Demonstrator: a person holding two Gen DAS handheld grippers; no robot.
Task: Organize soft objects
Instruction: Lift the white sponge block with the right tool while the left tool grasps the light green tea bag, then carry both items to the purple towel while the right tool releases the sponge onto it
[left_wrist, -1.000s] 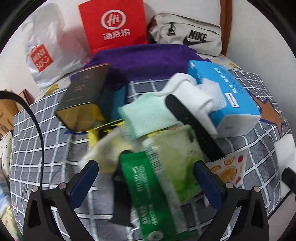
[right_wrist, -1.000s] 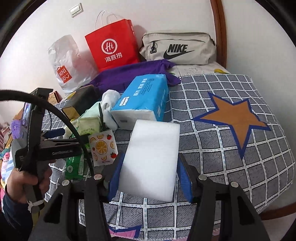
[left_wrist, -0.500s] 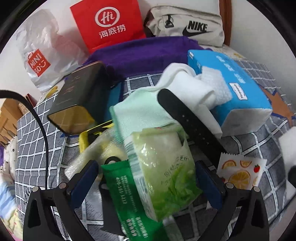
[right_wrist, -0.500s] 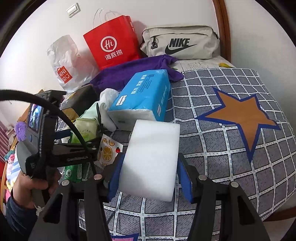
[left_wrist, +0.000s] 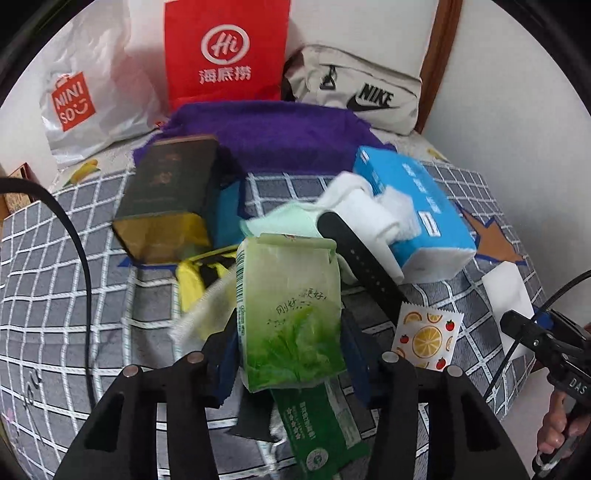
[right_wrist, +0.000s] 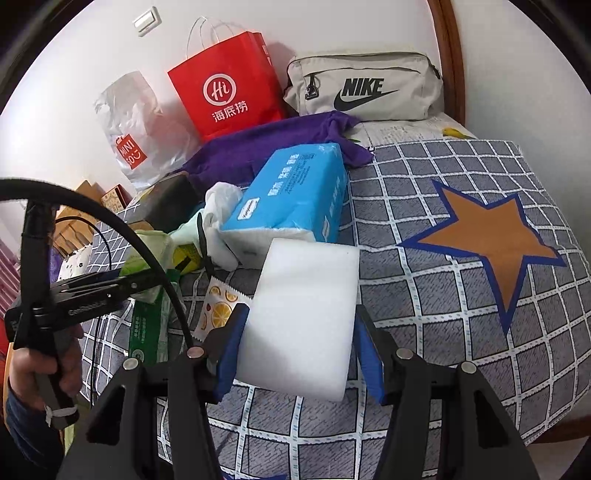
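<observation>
A light green tissue pack (left_wrist: 291, 302) stands upright between the jaws of my left gripper (left_wrist: 291, 354). The jaws are closing and both blue pads press its sides. A dark green pack (left_wrist: 321, 421) lies on the bed just beneath it. In the right wrist view the same left gripper (right_wrist: 144, 280) reaches in from the left, a hand on its handle. My right gripper (right_wrist: 299, 350) is shut on a white foam block (right_wrist: 306, 314) above the checked bedspread (right_wrist: 443, 350). That block (left_wrist: 506, 291) also shows at the right edge of the left wrist view.
A blue tissue box (left_wrist: 417, 206), white cloth, mint cloth (left_wrist: 288, 221), black strap (left_wrist: 362, 258), dark box (left_wrist: 166, 192) and fruit-print sachet (left_wrist: 424, 336) crowd the pile. Behind lie a purple towel (left_wrist: 273, 129), red bag (left_wrist: 225, 48), Miniso bag (left_wrist: 85, 92) and Nike pouch (left_wrist: 362, 96).
My left jaws went from wide apart to closed onto the light green pack, which now stands clear of the dark green pack. The right gripper kept still with the foam block.
</observation>
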